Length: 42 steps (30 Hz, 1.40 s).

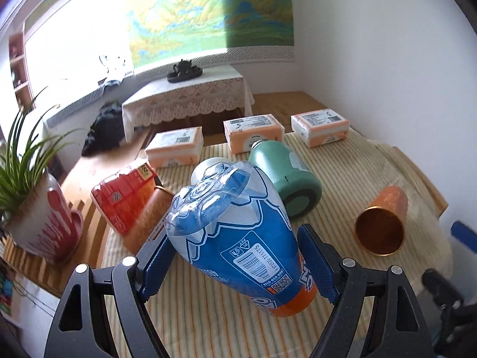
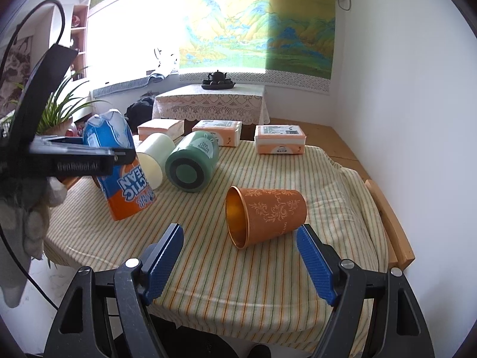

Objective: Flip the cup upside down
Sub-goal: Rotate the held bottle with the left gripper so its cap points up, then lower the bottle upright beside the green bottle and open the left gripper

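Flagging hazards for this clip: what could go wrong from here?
The left hand-held gripper holds the blue-and-orange bottle tilted, orange end down; it may slip or knock the green cup lying behind. The orange cup lies on its side before the open right hand-held gripper and could roll.

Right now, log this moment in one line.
left gripper: shut on blue cup, tilted | right gripper: open | copper cup: on side

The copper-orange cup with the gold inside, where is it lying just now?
In the right wrist view the copper-orange cup lies on its side on the striped tablecloth, mouth to the left, just ahead of the open right tool and right of the green bottle.
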Each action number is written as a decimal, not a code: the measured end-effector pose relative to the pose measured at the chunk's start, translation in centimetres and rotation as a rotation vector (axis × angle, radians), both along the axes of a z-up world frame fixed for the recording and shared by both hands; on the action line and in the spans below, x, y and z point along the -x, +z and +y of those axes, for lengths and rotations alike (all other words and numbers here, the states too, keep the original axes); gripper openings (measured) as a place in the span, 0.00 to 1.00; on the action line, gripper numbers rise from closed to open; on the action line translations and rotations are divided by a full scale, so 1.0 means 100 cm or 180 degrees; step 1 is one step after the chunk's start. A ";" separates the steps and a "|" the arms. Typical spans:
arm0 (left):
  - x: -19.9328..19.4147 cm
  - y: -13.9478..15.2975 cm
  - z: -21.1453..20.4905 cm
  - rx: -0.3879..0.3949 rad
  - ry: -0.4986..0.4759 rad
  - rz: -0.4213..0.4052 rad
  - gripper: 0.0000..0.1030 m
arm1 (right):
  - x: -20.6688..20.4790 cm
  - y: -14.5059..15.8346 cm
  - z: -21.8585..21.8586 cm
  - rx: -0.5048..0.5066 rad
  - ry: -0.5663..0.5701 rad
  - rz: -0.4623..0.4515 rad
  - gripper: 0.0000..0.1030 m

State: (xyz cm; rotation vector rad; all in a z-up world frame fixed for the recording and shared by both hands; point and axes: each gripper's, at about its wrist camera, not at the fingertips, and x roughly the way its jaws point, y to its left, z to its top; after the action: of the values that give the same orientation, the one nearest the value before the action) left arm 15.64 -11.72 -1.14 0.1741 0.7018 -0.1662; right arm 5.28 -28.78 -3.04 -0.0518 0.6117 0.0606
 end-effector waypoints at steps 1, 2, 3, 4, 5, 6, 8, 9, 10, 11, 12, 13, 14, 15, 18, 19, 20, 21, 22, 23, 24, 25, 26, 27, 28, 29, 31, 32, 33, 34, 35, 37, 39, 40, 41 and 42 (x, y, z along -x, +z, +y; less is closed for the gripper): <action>0.001 -0.002 -0.003 -0.0057 -0.0018 -0.0050 0.81 | 0.000 0.000 0.000 -0.0010 -0.0011 -0.0004 0.73; 0.002 -0.004 -0.006 -0.0109 -0.0039 -0.0101 0.81 | 0.001 0.000 -0.001 -0.0017 -0.0028 -0.0009 0.73; 0.003 -0.006 -0.007 -0.0155 -0.0051 -0.0162 0.81 | 0.001 0.000 -0.002 -0.0024 -0.0046 -0.0023 0.73; 0.005 -0.008 -0.010 -0.0221 -0.0065 -0.0233 0.81 | 0.002 0.000 -0.002 -0.0032 -0.0060 -0.0035 0.73; 0.007 -0.010 -0.013 -0.0269 -0.0086 -0.0295 0.81 | 0.002 0.000 -0.003 -0.0041 -0.0085 -0.0044 0.73; 0.008 -0.013 -0.017 -0.0348 -0.0105 -0.0376 0.81 | 0.003 -0.001 -0.004 -0.0056 -0.0104 -0.0044 0.73; 0.009 -0.019 -0.024 -0.0486 -0.0123 -0.0517 0.81 | 0.002 -0.002 -0.007 -0.0099 -0.0129 -0.0033 0.73; 0.010 -0.023 -0.026 -0.0526 -0.0135 -0.0565 0.81 | 0.002 -0.002 -0.007 -0.0113 -0.0139 -0.0030 0.73; 0.011 -0.026 -0.028 -0.0546 -0.0137 -0.0597 0.81 | 0.002 -0.002 -0.008 -0.0127 -0.0154 -0.0025 0.73; 0.011 -0.029 -0.030 -0.0549 -0.0140 -0.0617 0.81 | 0.002 -0.002 -0.009 -0.0132 -0.0166 -0.0024 0.73; 0.012 -0.031 -0.031 -0.0546 -0.0147 -0.0626 0.81 | 0.002 -0.003 -0.009 -0.0134 -0.0174 -0.0025 0.73; 0.013 -0.034 -0.032 -0.0545 -0.0154 -0.0637 0.81 | 0.002 -0.003 -0.009 -0.0133 -0.0188 -0.0027 0.73; 0.014 -0.037 -0.033 -0.0543 -0.0169 -0.0637 0.81 | 0.002 -0.003 -0.009 -0.0132 -0.0196 -0.0027 0.73; 0.015 -0.039 -0.034 -0.0540 -0.0181 -0.0632 0.81 | 0.002 -0.002 -0.010 -0.0132 -0.0207 -0.0031 0.73; 0.020 -0.043 -0.038 -0.0566 -0.0196 -0.0709 0.81 | 0.002 -0.002 -0.009 -0.0133 -0.0225 -0.0036 0.73; 0.021 -0.044 -0.038 -0.0555 -0.0197 -0.0718 0.81 | 0.002 -0.002 -0.009 -0.0140 -0.0230 -0.0039 0.73; 0.022 -0.044 -0.039 -0.0547 -0.0201 -0.0723 0.81 | 0.003 -0.002 -0.009 -0.0147 -0.0231 -0.0039 0.73; 0.022 -0.044 -0.039 -0.0537 -0.0205 -0.0726 0.80 | 0.003 -0.002 -0.009 -0.0155 -0.0231 -0.0038 0.73; 0.023 -0.044 -0.038 -0.0531 -0.0201 -0.0731 0.80 | 0.003 -0.001 -0.009 -0.0165 -0.0235 -0.0038 0.73; 0.024 -0.045 -0.038 -0.0520 -0.0203 -0.0737 0.80 | 0.003 -0.001 -0.009 -0.0170 -0.0239 -0.0039 0.73; 0.025 -0.045 -0.037 -0.0508 -0.0205 -0.0739 0.80 | 0.003 -0.001 -0.009 -0.0173 -0.0242 -0.0041 0.73; 0.027 -0.045 -0.035 -0.0487 -0.0208 -0.0730 0.80 | 0.003 0.000 -0.010 -0.0174 -0.0248 -0.0042 0.73; 0.027 -0.045 -0.035 -0.0456 -0.0217 -0.0706 0.79 | 0.003 0.000 -0.010 -0.0177 -0.0254 -0.0044 0.73; 0.027 -0.045 -0.033 -0.0435 -0.0225 -0.0683 0.79 | 0.002 0.001 -0.011 -0.0183 -0.0258 -0.0043 0.73; 0.027 -0.045 -0.033 -0.0413 -0.0245 -0.0660 0.79 | 0.002 0.001 -0.011 -0.0188 -0.0261 -0.0043 0.73; 0.026 -0.045 -0.034 -0.0408 -0.0253 -0.0646 0.79 | 0.002 0.001 -0.011 -0.0191 -0.0267 -0.0044 0.73; 0.026 -0.045 -0.033 -0.0356 -0.0277 -0.0630 0.79 | 0.002 0.002 -0.011 -0.0189 -0.0275 -0.0048 0.73; 0.026 -0.045 -0.032 -0.0324 -0.0292 -0.0619 0.79 | 0.002 0.002 -0.011 -0.0187 -0.0278 -0.0052 0.73; 0.026 -0.044 -0.031 -0.0282 -0.0316 -0.0602 0.79 | 0.002 0.002 -0.011 -0.0185 -0.0283 -0.0055 0.73; 0.026 -0.044 -0.030 -0.0243 -0.0334 -0.0591 0.79 | 0.002 0.002 -0.012 -0.0188 -0.0290 -0.0055 0.73; 0.026 -0.043 -0.029 -0.0198 -0.0350 -0.0573 0.79 | 0.002 0.003 -0.012 -0.0194 -0.0294 -0.0056 0.73; 0.025 -0.043 -0.028 -0.0131 -0.0383 -0.0535 0.80 | 0.002 0.003 -0.013 -0.0205 -0.0303 -0.0053 0.73; 0.026 -0.042 -0.026 -0.0074 -0.0397 -0.0511 0.81 | 0.001 0.002 -0.013 -0.0210 -0.0300 -0.0049 0.73; 0.026 -0.042 -0.025 -0.0056 -0.0412 -0.0505 0.83 | 0.001 0.002 -0.013 -0.0211 -0.0301 -0.0050 0.73; 0.026 -0.042 -0.025 -0.0040 -0.0427 -0.0496 0.84 | 0.001 0.002 -0.013 -0.0216 -0.0296 -0.0049 0.73; 0.026 -0.042 -0.025 -0.0023 -0.0439 -0.0483 0.87 | 0.001 0.002 -0.013 -0.0222 -0.0289 -0.0046 0.73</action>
State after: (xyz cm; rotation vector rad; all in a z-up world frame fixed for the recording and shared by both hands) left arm 13.04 -14.19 -5.32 0.2397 0.5394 -0.2793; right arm 5.22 -30.05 -2.83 0.0431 0.5962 -0.0065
